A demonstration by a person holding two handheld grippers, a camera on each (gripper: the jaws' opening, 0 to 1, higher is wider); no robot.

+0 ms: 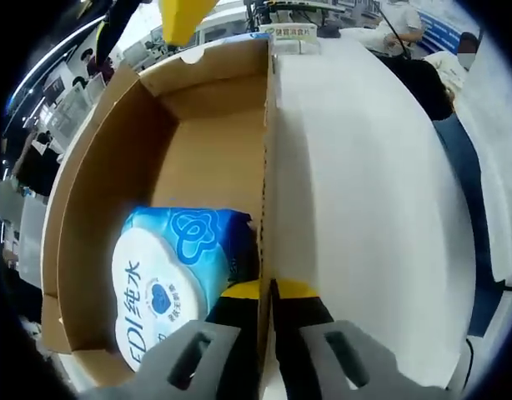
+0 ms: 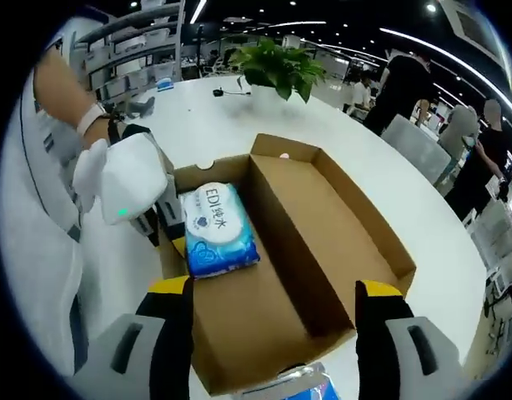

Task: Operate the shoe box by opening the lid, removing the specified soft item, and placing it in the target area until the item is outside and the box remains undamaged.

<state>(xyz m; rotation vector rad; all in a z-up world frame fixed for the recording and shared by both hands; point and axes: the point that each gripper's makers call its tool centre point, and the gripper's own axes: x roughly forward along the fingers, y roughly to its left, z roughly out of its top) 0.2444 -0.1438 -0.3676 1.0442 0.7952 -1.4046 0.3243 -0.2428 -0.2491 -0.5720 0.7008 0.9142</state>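
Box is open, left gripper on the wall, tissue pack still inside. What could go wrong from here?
1. The left gripper is shut on the cardboard box wall beside the tissue pack; a hard pull might crease or tear that wall.
2. The pack lies tight against that same wall, so the open right gripper, hovering over the box, may catch cardboard along with it.
3. The pack is soft; a shallow pinch could slip.

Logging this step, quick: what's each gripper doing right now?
Left gripper: shut on the box wall, beside the tissue pack.
Right gripper: open, holding nothing, above the open box.
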